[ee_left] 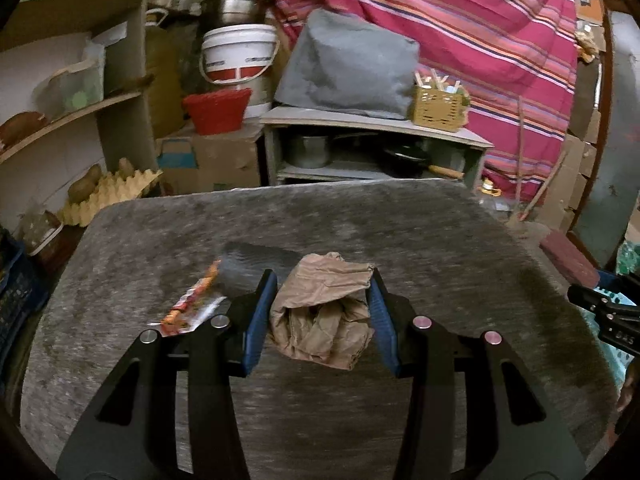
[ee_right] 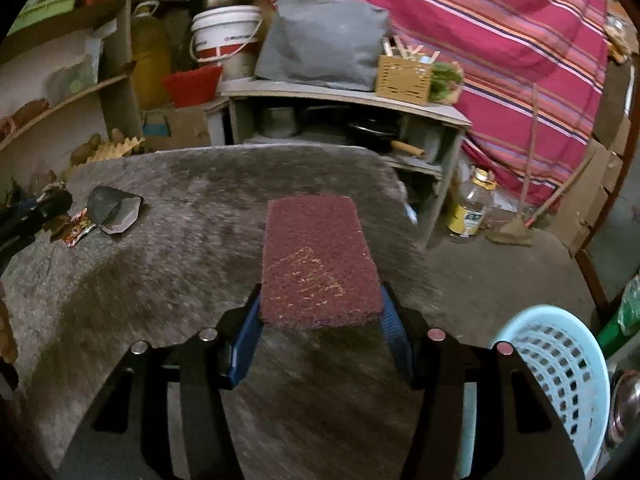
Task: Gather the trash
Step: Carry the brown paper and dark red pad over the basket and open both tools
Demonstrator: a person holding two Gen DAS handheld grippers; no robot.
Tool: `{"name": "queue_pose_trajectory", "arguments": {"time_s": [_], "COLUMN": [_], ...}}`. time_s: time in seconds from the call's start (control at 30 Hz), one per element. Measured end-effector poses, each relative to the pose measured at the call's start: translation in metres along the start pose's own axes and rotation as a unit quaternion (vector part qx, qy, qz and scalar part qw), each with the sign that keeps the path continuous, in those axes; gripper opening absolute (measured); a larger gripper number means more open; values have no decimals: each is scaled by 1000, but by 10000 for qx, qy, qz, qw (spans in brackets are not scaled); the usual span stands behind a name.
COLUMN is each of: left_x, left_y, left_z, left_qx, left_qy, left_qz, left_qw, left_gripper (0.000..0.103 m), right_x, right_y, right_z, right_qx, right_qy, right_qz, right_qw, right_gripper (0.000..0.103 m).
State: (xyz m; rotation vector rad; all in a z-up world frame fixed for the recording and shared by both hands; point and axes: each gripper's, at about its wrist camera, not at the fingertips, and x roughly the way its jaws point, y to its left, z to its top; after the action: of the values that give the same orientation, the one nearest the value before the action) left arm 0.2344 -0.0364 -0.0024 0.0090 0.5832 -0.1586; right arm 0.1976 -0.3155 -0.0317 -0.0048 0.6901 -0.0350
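Bench (ee_left: 400, 224): grey, rough, mottled stone-like top with rounded corners. Clutter behind it at 12 o'clock: low grey shelf unit (ee_left: 372, 124) holding pots and a pan, grey cushion (ee_left: 344, 64) and woven basket (ee_left: 438, 108) on top. White bucket (ee_left: 238, 54) and red basket (ee_left: 218, 110) at 11 o'clock, open shelving with an egg tray (ee_left: 108, 192) at 9–10, pink striped cloth (ee_left: 480, 40) at 1–2.

Left tool (ee_left: 322, 312): about half open, blue pads clamped on a crumpled brown paper bag (ee_left: 320, 312), creased and soft, lifted off the bench. On the bench just left of it, at 9 o'clock from the bag: flat orange-red snack wrapper (ee_left: 192, 304) and a dark grey foil wrapper (ee_left: 256, 260) behind the left finger. Nothing blocks them.

Right tool (ee_right: 320, 320): also around half open, pads gripping the near end of a flat rectangular maroon scouring pad (ee_right: 320, 264), coarse fibre texture with pale scuff marks, sticking out forward, clear of the bench. In this view the wrappers sit at 9–10 o'clock, beside the left tool's tip. Light-blue perforated plastic basket (ee_right: 560, 372) at 4 o'clock, off the bench edge. Plastic bottle (ee_right: 472, 208) on the floor at 2 o'clock.
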Motion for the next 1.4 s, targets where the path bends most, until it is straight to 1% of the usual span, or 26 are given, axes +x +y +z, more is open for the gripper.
{"name": "queue_pose_trajectory", "arguments": {"time_s": [0.17, 0.27, 0.33, 0.47, 0.5, 0.57, 0.6, 0.63, 0.67, 0.73, 0.83, 0.93, 1.1, 1.3, 1.4], "left_x": [-7, -11, -11, -11, -12, -13, -12, -12, -13, -15, -18, -13, -5, -2, -2], "left_y": [-46, -82, -103, -143, -159, -178, -194, -206, -218, -246, -281, -308, -339, -371, -378], "left_z": [3, 4, 3, -2, -4, -5, -7, -9, -11, -16, -27, -38, -47, -45, -43], "left_qx": [201, 326, 435, 523, 577, 580, 573, 597, 640, 806, 1023, 1167, 1187, 1288, 1312], "left_qy": [-88, -144, -169, -113, -124, -129, -92, -75, -72, -93, -128, -26, 129, 156, 167], "left_qz": [-257, -478, -540, -776, -853, -989, -1155, -1238, -1290, -1441, -1664, -1787, -2054, -2301, -2351], "left_qw": [9994, 9982, 9975, 9955, 9946, 9933, 9916, 9905, 9896, 9862, 9807, 9770, 9714, 9645, 9629], "left_gripper": [45, 45, 45, 45, 45, 45, 45, 45, 45, 45, 45, 45, 45, 46, 53], "right_x": [-25, -39, -45, -59, -62, -63, -63, -62, -62, -63, -64, -64, -68, -65, -66], "right_y": [-40, -72, -90, -132, -145, -160, -168, -173, -180, -193, -210, -224, -241, -251, -256], "right_z": [-12, -24, -31, -45, -50, -56, -60, -62, -66, -70, -77, -81, -89, -96, -100], "right_qx": [212, 377, 482, 785, 861, 932, 950, 950, 953, 1013, 1205, 1292, 1489, 1550, 1611], "right_qy": [-117, -151, -155, -184, -186, -147, -107, -82, -47, -23, -8, 26, 27, 111, 133], "right_qz": [-157, -300, -382, -520, -602, -708, -792, -854, -956, -1008, -1012, -1084, -1068, -1102, -1109], "right_qw": [9996, 9987, 9980, 9954, 9943, 9930, 9923, 9918, 9908, 9897, 9875, 9857, 9831, 9817, 9806], "right_gripper": [56, 56, 56, 56, 56, 56, 56, 56, 56, 56, 56, 56, 56, 56, 56]}}
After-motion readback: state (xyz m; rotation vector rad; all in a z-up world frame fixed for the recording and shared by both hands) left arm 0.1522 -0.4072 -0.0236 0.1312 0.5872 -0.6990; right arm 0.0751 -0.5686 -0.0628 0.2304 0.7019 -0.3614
